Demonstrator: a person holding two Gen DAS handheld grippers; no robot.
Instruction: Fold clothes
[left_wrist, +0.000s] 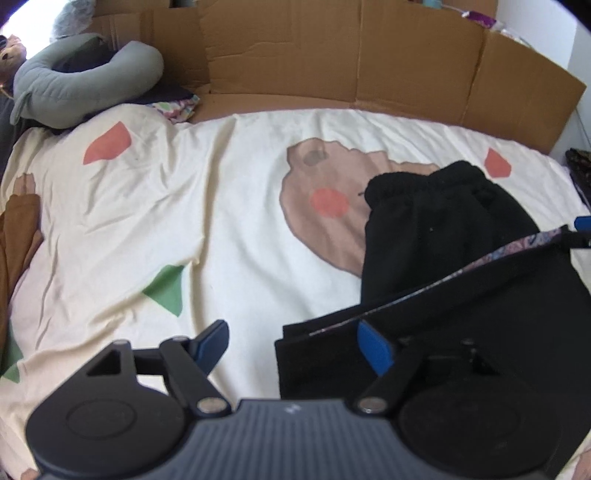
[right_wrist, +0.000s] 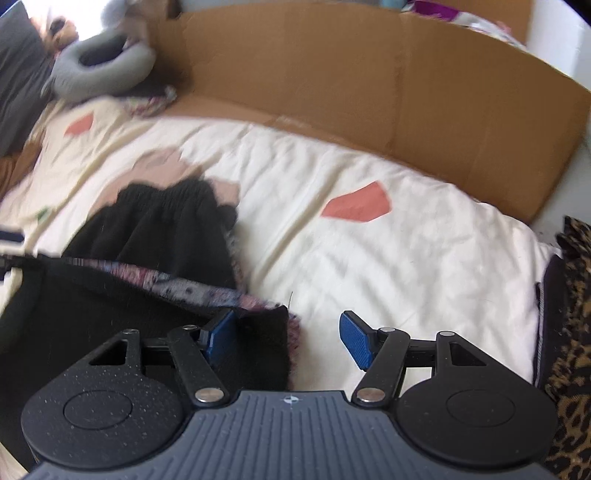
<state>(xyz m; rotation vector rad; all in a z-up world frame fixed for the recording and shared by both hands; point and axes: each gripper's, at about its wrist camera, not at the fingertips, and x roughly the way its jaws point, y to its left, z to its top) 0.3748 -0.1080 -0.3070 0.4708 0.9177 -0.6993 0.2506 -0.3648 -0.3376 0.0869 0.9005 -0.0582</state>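
While I look through both wrist cams, I see the black garment (left_wrist: 443, 229) lying on the bed (left_wrist: 221, 206), on a cream sheet w/ coloured shapes. Its elastic waistband is at the far end, over a brown print on the sheet. The near part is folded over, and a thin patterned edge (left_wrist: 517, 247) runs diagonal across the fold.

My left gripper (left_wrist: 293, 345) is wide open and grips nothing. Its left finger is over bare sheet; the right blue pad (left_wrist: 373, 345) is over the near corner of the black cloth. I cannot tell if it touches.

My right gripper (right_wrist: 290, 339) is also spread open, nothing clamped. Its left pad (right_wrist: 218, 334) is at the near right corner of the garment, approx. touching the cloth, and the right pad is above bare sheet.

Behind the bed stands a cardboard wall (left_wrist: 332, 62). A grey curved pillow (left_wrist: 85, 81) is in the far left corner. A leopard-print fabric (right_wrist: 570, 332) lies at the right edge of the bed in the right view, which is a bit blurred.
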